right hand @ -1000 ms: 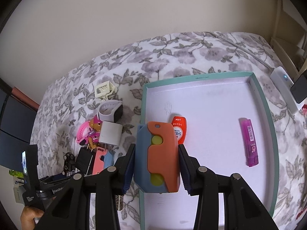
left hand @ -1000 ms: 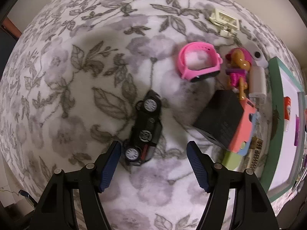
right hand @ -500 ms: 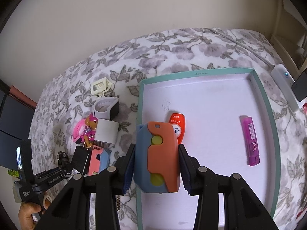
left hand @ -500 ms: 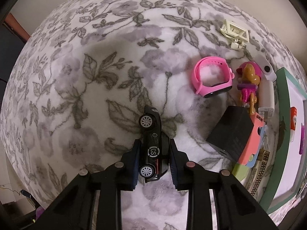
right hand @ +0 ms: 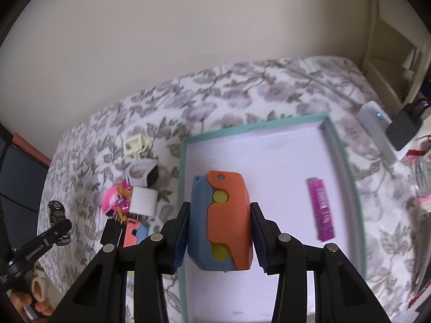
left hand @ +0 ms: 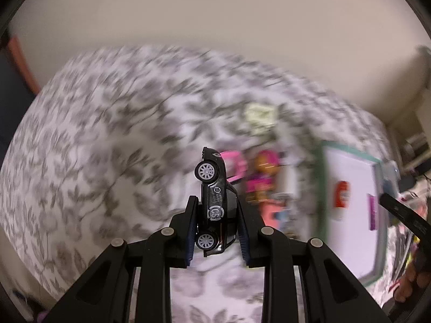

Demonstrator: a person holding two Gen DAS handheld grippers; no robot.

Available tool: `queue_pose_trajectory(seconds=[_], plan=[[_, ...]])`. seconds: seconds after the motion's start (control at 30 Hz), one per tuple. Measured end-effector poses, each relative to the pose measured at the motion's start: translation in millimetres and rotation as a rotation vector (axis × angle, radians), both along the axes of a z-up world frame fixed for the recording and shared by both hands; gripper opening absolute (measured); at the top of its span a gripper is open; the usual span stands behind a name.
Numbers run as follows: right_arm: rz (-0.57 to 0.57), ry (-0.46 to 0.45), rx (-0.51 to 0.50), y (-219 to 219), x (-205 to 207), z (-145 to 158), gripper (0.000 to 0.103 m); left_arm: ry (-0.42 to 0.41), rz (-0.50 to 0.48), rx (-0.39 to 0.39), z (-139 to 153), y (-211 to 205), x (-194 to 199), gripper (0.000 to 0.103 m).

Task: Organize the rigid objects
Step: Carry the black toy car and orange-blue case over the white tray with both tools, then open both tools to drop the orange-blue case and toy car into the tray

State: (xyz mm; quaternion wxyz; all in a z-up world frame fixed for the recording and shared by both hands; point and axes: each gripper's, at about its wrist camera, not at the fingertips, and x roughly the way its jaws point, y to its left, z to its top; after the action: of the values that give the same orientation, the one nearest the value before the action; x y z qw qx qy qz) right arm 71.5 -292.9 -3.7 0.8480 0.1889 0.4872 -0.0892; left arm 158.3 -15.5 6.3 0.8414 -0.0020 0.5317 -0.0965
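Floral-print bedspread (right hand: 242, 91) under a cream wall, blurred in the left wrist view. Left claw (left hand: 216, 228) clamped on a black toy car (left hand: 215, 202) at centre frame, nose up, lifted clear of the bedspread. Right claw (right hand: 219, 228) gripping an orange-and-blue block (right hand: 221, 220) at lower centre, above a teal-rimmed tray (right hand: 184, 188). Purple stick (right hand: 320, 210) lying in the tray at right. Pink watch (right hand: 109, 202), white cube (right hand: 144, 202) and cream clip (right hand: 134, 144) clustered left of the tray.
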Motion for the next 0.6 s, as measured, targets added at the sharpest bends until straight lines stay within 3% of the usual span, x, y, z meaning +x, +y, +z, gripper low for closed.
queue_pose_trajectory(seconds=[0.13, 0.3, 0.6], plan=[[-0.025, -0.007, -0.027, -14.3, -9.5, 8.8, 0.044, -0.053, -0.117, -0.029, 17.1, -46.4, -19.9, 0.028], [-0.041, 0.017, -0.044, -29.5, -20.1, 7.0, 0.044, -0.065, -0.280, -0.028, 11.4, -104.3, -48.4, 0.028], [-0.036, 0.175, -0.072, -45.7, -32.6, -36.3, 0.045, 0.005, -0.497, 0.056, -43.3, -186.1, -95.9, 0.029]])
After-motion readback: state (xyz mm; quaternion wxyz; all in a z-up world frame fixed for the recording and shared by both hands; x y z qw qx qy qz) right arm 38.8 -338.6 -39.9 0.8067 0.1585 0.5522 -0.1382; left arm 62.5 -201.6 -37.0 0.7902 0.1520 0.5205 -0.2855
